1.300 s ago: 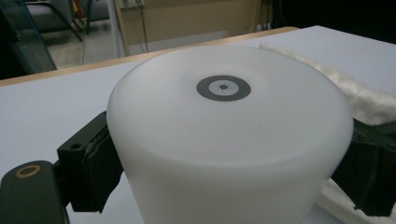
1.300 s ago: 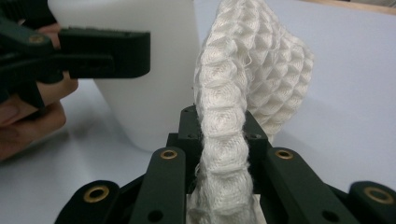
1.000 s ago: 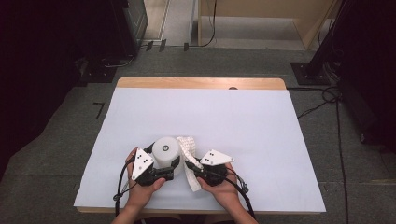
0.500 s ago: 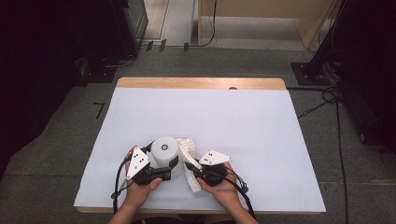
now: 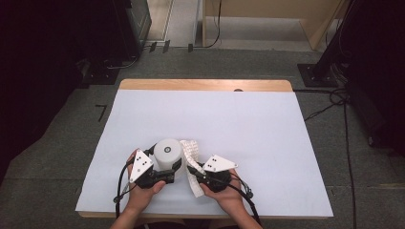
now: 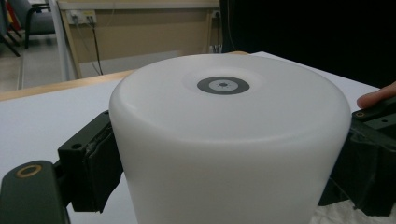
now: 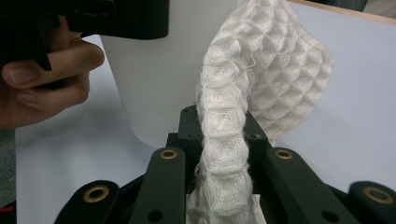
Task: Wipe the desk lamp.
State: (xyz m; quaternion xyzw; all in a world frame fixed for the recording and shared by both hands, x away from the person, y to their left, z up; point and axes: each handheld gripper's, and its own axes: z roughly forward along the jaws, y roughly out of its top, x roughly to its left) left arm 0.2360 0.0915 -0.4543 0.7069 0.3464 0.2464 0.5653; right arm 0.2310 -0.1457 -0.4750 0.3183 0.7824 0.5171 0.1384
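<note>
Left gripper (image 5: pixel 168 175) clamps white upturned cup (image 5: pixel 168 153) standing on counter (image 5: pixel 248 124). Right gripper (image 5: pixel 195 172) pinches white waffle cloth (image 5: pixel 192 151) beside cup, touching it.

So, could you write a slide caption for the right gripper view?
Right hand-held gripper pinching a white waffle-weave cloth beside an upturned white cup.

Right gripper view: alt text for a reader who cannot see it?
A white waffle-weave cloth is pinched between the right gripper's black fingers and rises beside a white cup, which the left gripper holds.
</note>
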